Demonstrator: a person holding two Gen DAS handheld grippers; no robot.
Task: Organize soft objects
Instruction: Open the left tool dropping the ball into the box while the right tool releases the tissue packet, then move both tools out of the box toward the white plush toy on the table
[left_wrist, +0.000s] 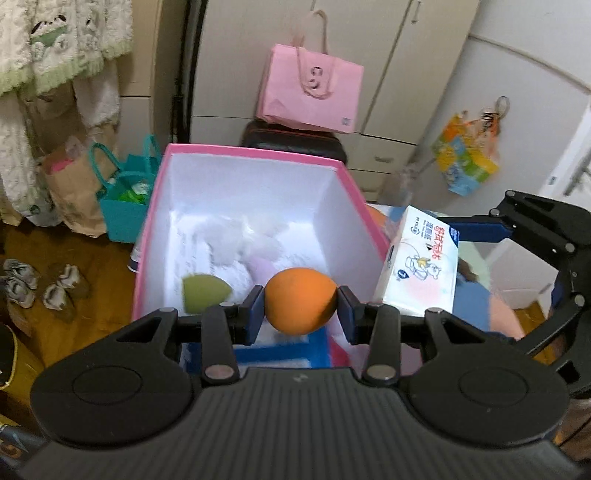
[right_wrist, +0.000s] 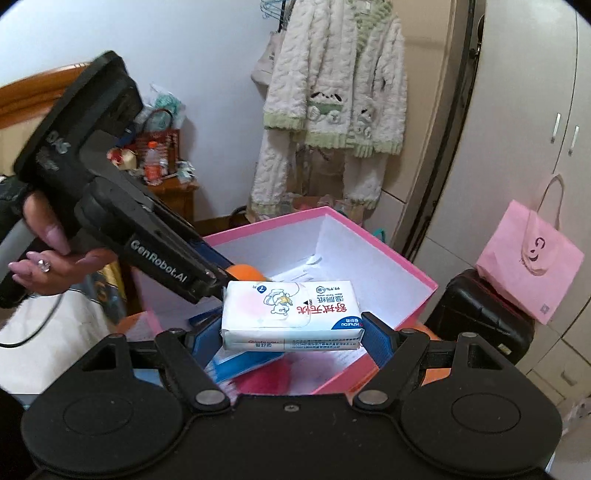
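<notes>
My left gripper (left_wrist: 301, 308) is shut on an orange sponge ball (left_wrist: 301, 301) and holds it over the near edge of an open pink box (left_wrist: 255, 153) with a white inside. In the box lie a green egg-shaped sponge (left_wrist: 203, 291) and a white fluffy item (left_wrist: 240, 240). My right gripper (right_wrist: 291, 338) is shut on a white pack of wet wipes (right_wrist: 291, 314) and holds it above the same box (right_wrist: 402, 258). The pack also shows in the left wrist view (left_wrist: 419, 262). The left gripper and the orange ball (right_wrist: 245, 273) show in the right wrist view.
A pink paper bag (left_wrist: 310, 92) sits on a black suitcase (left_wrist: 295, 142) behind the box. A teal bag (left_wrist: 127, 199) and a brown paper bag (left_wrist: 72, 184) stand on the floor at left, by shoes (left_wrist: 40, 284). Fluffy clothes (right_wrist: 332, 103) hang by the wardrobe (right_wrist: 517, 147).
</notes>
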